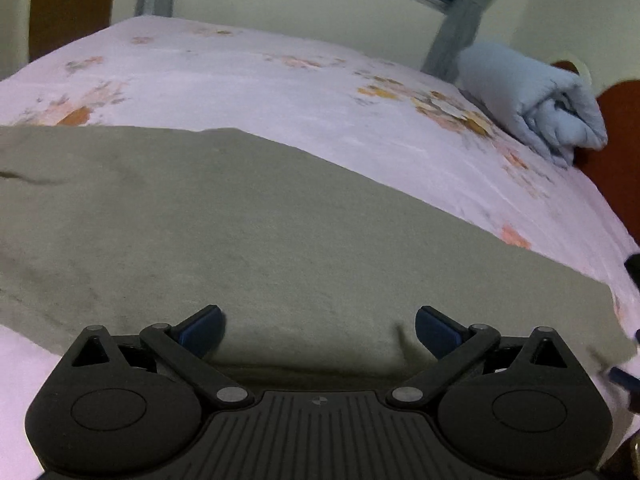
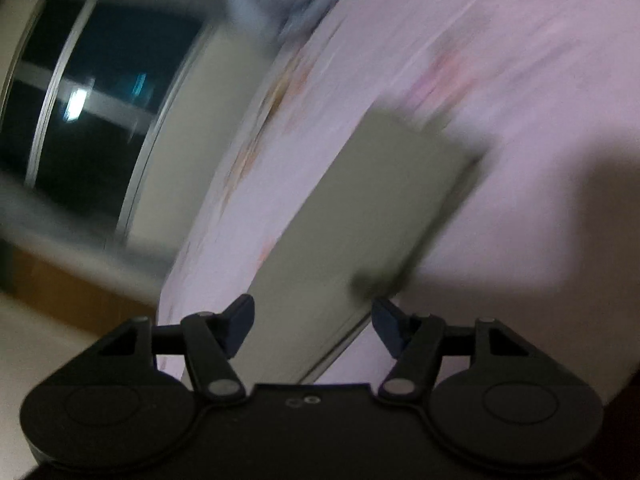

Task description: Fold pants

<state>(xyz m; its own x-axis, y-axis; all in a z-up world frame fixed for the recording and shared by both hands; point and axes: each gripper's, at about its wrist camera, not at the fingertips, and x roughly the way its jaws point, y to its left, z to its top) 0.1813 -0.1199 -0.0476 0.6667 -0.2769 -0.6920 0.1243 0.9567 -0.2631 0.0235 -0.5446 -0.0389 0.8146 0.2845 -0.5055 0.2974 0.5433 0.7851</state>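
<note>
Pants [image 1: 240, 220] look soft and floppy on the bed [image 1: 280, 80]; grab an edge. Both grippers' fingers [image 1: 200, 330] are wide apart, holding nothing.

Count by kind, both views taken together.

Pants [image 1: 240, 232]: one pair, olive-grey, lying flat on the bed.

Bed sheet [image 1: 280, 92]: one, pale pink with an orange floral print.

Folded blanket [image 1: 536, 104]: one, light blue, at the far right edge of the bed.

Curtain [image 1: 460, 28]: one grey panel counted with certainty; the strip at upper left cannot be confirmed as a second.

Window [image 2: 80, 100]: one, dark.

Tongs: two sets, left tongs [image 1: 320, 330] and right tongs [image 2: 314, 322], each with two blue-tipped fingers.
</note>
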